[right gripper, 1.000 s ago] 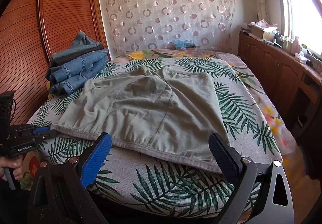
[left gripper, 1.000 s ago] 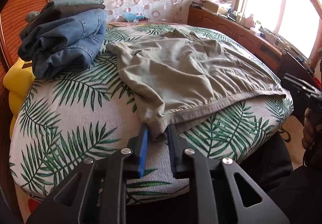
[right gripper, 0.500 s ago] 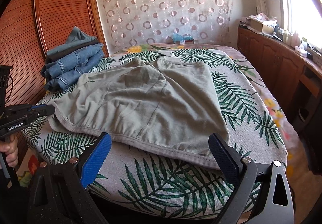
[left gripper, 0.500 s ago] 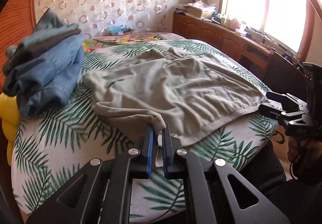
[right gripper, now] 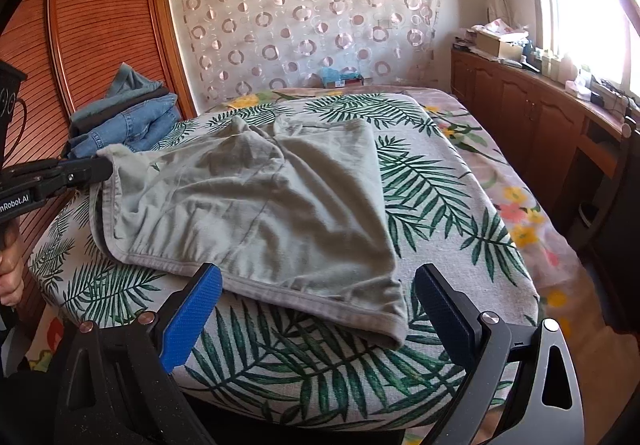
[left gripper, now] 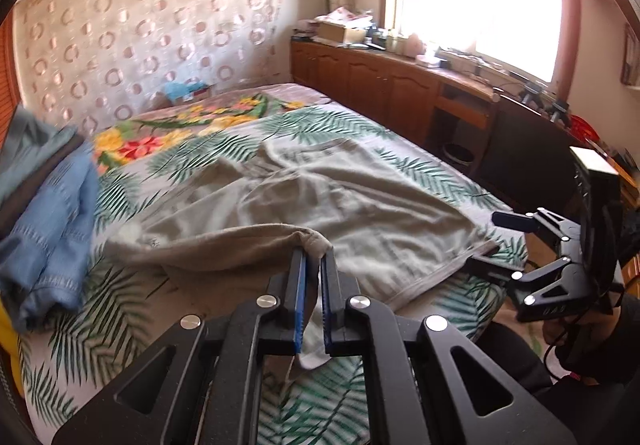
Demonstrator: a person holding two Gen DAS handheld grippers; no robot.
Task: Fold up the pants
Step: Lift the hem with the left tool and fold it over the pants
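- The pants (right gripper: 260,205) are soft, creased grey-green cloth with a stitched hem, spread flat across the near half of the bed (right gripper: 440,205), their hem along its near edge
- The left gripper (left gripper: 314,257) has its blue ribbed pads pressed together on the pants' near-left corner, raising it clear of the bed so the cloth sags in a fold behind
- The right gripper (right gripper: 316,297) hovers spread wide over the near edge, its textured blue pads either side of the hem's right end, gripping nothing
- Only the left wrist view shows the pale underside of the pinched cloth hanging between the pads; only the right wrist view shows the pants' full outline and a hand (right gripper: 10,273) at the left
- Folded denim jeans (right gripper: 132,121) are stacked at the bed's far-left corner
- The bedcover is palm-leaf print; beyond it hang a circle-patterned curtain (right gripper: 304,17), with a slatted wooden wardrobe (right gripper: 100,17) on the left and low wooden cabinets (right gripper: 520,105) under a bright window
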